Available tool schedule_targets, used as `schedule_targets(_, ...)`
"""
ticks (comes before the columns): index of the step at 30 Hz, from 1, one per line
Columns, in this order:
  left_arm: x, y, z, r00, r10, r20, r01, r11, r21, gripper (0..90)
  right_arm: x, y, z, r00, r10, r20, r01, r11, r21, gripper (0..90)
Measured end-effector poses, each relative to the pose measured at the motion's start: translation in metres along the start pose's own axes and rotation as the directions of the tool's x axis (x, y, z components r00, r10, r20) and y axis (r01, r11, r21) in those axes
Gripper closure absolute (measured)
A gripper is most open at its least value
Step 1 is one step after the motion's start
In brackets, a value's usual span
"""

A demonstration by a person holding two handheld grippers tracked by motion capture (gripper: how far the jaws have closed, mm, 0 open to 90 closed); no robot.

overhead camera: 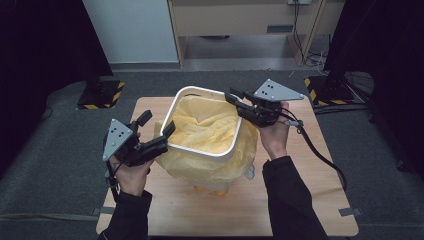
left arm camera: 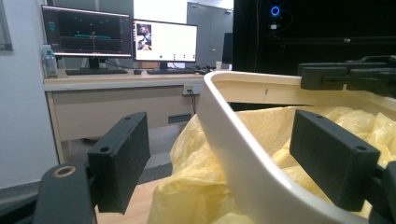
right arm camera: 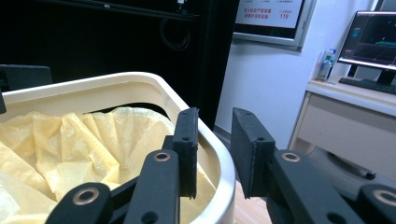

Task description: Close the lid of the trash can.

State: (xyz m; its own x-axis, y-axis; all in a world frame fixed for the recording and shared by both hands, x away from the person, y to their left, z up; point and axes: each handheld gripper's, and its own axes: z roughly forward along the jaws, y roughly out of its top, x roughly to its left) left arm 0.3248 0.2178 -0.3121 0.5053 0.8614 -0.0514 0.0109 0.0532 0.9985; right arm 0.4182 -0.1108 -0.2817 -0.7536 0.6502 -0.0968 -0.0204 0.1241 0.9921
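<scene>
Looking along my left hand-held gripper [left arm camera: 224, 158], I see its two black jaws standing wide apart, one on each side of the white bin rim [left arm camera: 233, 140] — neither pad presses on it. The yellow bag [left arm camera: 201, 186] drapes over the rim, spilling down outside it and crumpled inside the bin, and my other hand-held gripper [left arm camera: 345, 77] sits at the far rim, upper right. Beyond, a desk [left arm camera: 116, 100] carries two lit monitors [left arm camera: 126, 37] and keyboards — all well apart from the bin.
</scene>
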Motion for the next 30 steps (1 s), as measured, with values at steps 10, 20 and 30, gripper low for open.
schedule_targets(10, -0.005, 0.002, 0.006, 0.9996, 0.009, 0.026, -0.009, 1.0000, 0.004, 18.9, -0.008, -0.019, 0.004, 0.9974, 0.063, -0.034, -0.062, 0.9976, 0.029, 73.7)
schedule_targets(20, -0.005, -0.007, 0.010, 0.9985, -0.013, 0.053, 0.013, 0.9999, 0.002, 22.5, -0.012, -0.029, -0.003, 0.9933, 0.111, -0.032, -0.111, 0.9939, 0.004, 72.5)
schedule_targets(30, -0.001, -0.012, 0.013, 0.9962, -0.056, 0.066, 0.057, 0.9984, -0.005, 24.7, -0.011, -0.028, -0.003, 0.9930, 0.114, -0.032, -0.113, 0.9933, 0.024, 73.5)
